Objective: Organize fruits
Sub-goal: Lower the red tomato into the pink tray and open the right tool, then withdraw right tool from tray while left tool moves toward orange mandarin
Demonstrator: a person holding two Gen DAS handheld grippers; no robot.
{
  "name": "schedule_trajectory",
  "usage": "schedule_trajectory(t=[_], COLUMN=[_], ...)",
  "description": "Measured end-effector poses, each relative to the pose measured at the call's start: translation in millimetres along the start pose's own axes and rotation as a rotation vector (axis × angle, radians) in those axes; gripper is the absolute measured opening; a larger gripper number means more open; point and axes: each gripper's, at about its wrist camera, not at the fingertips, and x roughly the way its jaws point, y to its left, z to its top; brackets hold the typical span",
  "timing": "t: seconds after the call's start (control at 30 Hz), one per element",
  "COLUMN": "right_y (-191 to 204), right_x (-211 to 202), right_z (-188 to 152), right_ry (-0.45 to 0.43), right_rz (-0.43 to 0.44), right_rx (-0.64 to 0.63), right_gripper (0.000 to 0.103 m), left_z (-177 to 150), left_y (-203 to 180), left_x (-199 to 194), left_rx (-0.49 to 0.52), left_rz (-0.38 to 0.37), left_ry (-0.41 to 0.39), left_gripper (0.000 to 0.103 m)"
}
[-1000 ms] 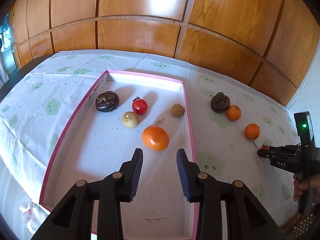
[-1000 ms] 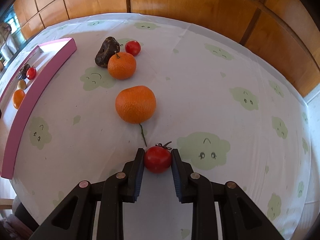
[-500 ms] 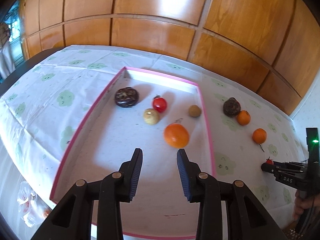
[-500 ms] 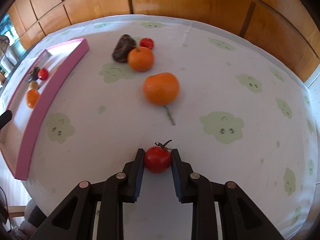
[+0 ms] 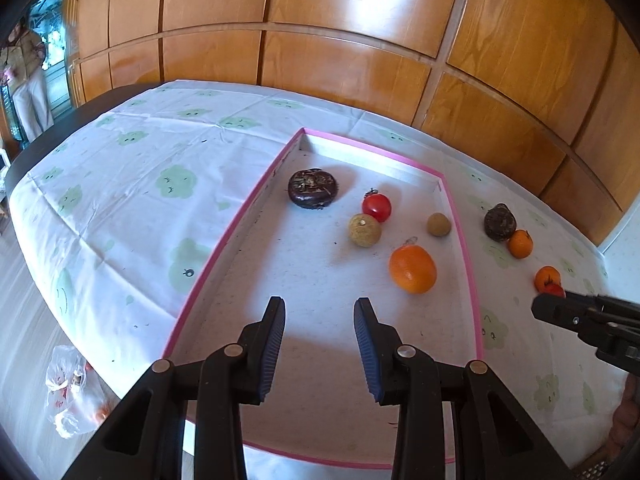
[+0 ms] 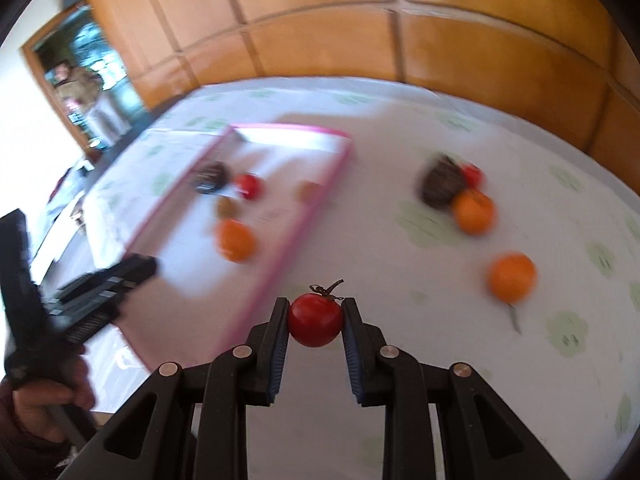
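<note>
The right gripper [image 6: 315, 322] has its fingers clamped on a small red tomato with a dry stem [image 6: 315, 320], held above the cloth-covered counter [image 6: 420, 360] just beside the shallow pink-rimmed tray [image 5: 467, 256] — the left gripper [image 5: 319, 332], fingers apart, hovers over that tray.

1. A shallow tray [image 5: 468, 248] lies on a cloth-covered table [image 5: 132, 208], which stands before a panelled wall [image 5: 344, 32].
2. In the tray, a wrinkled fruit [image 5: 313, 188] sits nearest the far end, at the left.
3. Right of it lies a tomato [image 5: 376, 207], touching a round fruit [image 5: 364, 230] just in front.
4. A smaller round fruit [image 5: 438, 224] rests near the tray's right wall.
5. A mandarin [image 5: 413, 269] lies in front of those three.
6. Right of the tray, on the cloth, a second wrinkled fruit [image 5: 499, 222] touches an orange [image 5: 520, 243]; another orange [image 5: 547, 277] lies nearer the camera.
7. A bag [image 5: 72, 396] lies on the floor at the table's left.
</note>
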Motion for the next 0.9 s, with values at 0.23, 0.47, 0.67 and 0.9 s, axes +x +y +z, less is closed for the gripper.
schedule_trajectory(t=[0.23, 0.47, 0.67, 0.9], right_y=[52.9, 63.2, 51.1, 26.4], right_x=[19.9, 50.2, 46.0, 15.6], right_z=[16.0, 13.4, 12.6, 8.5], right_ry=[0.015, 0.072, 0.050, -0.024], right_rz=[0.072, 0.059, 0.080, 0.064], right_rx=[-0.134, -0.164, -0.110, -0.041], right_gripper=[0.026, 0.029, 0.033, 0.033], left_z=[0.1, -3.2, -4.9, -4.9], left_y=[3.8, 2.3, -2.5, -14.4], left_x=[-3.2, 0.4, 1.6, -2.9], left_rx=[-0.003, 0.004, 0.019, 0.055], left_rz=[0.008, 0.009, 0.006, -0.005], left_ry=[-0.014, 0.003, 0.009, -0.005], left_gripper=[0.036, 0.036, 0.036, 0.036])
